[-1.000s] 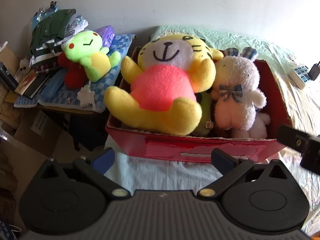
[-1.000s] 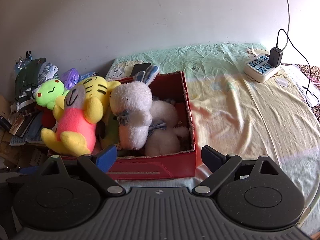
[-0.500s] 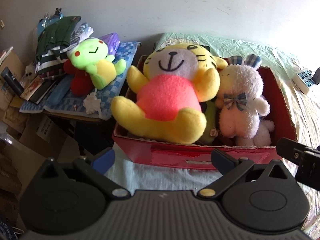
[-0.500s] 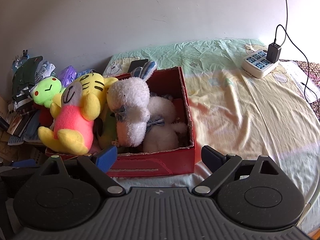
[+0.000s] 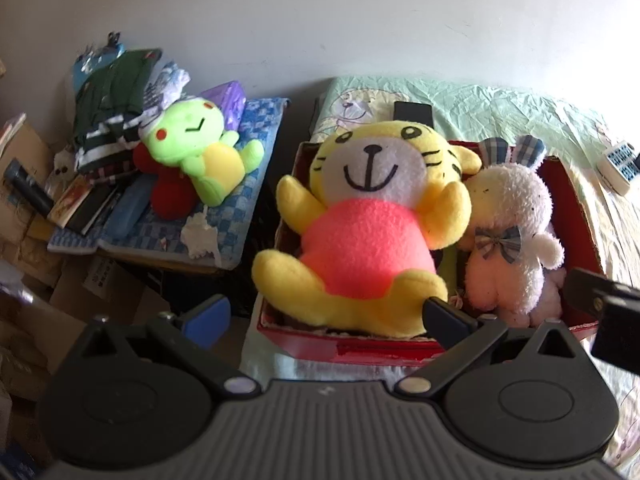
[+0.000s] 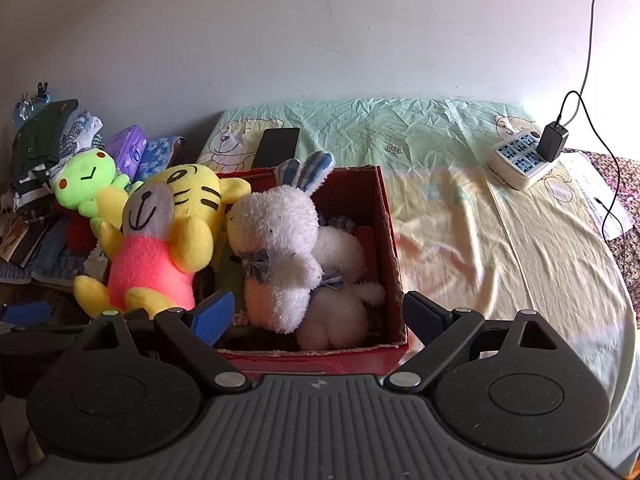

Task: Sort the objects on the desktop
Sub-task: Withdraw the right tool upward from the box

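A red cardboard box (image 5: pixel 376 350) (image 6: pixel 384 216) stands at the left end of the bed-sheet table. Inside it sit a yellow tiger plush with a pink belly (image 5: pixel 368 236) (image 6: pixel 156 240) and a white rabbit plush (image 5: pixel 508 240) (image 6: pixel 276 256), with a second white plush (image 6: pixel 340 312) under the rabbit. My left gripper (image 5: pixel 326 314) hangs open just in front of the box's near-left corner, holding nothing. My right gripper (image 6: pixel 318 316) is open over the box's near wall, empty. Part of the right gripper shows at the left wrist view's right edge.
A green frog plush (image 5: pixel 196 152) (image 6: pixel 90 180) lies on a blue checked cloth beside the table, amid clothes and books. A black phone (image 6: pixel 276 146) lies behind the box. A power strip with charger (image 6: pixel 524 158) sits far right. Cardboard boxes (image 5: pixel 60 280) fill the left floor.
Both grippers have lifted and now look more steeply down into the box. The left view has shifted right. The plush toys have not moved.
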Motion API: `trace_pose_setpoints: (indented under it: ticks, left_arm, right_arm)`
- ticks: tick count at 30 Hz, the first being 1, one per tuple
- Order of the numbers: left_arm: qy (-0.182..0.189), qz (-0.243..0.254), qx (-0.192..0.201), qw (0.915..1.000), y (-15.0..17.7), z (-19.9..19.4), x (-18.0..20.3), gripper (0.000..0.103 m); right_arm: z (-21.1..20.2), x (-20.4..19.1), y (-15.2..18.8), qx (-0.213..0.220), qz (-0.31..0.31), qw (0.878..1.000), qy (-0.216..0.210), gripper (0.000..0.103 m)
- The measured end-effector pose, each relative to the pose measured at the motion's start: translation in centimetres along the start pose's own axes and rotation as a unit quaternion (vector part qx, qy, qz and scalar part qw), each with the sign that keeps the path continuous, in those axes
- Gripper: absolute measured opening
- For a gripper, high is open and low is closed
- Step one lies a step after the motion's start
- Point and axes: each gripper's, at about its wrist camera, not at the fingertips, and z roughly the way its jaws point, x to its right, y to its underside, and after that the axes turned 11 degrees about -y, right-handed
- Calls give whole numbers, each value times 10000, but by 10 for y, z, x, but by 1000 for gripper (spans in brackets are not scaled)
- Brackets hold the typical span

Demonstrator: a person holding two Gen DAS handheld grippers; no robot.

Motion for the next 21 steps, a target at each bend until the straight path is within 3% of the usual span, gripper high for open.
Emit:
trace_pose_setpoints:
  ticks: [10, 13, 19, 21]
  left_arm:
    - [86, -16, 149, 9999, -30, 10, 2, 103]
    - [90, -3, 209, 9997, -47, 13, 2, 102]
    - [-133, -182, 535, 9983, -79, 6, -16, 102]
    - [-136, -171, 485, 9986, -81, 9, -16, 102]
  right_arm:
    - [13, 7, -25, -135, 194, 9997, -96, 91]
    - [18, 13, -41, -201, 308, 9992, -181, 84]
    - [4, 11, -80, 353, 280, 9985, -306, 87]
    - [8, 10, -77, 261, 232, 9986, -392, 88]
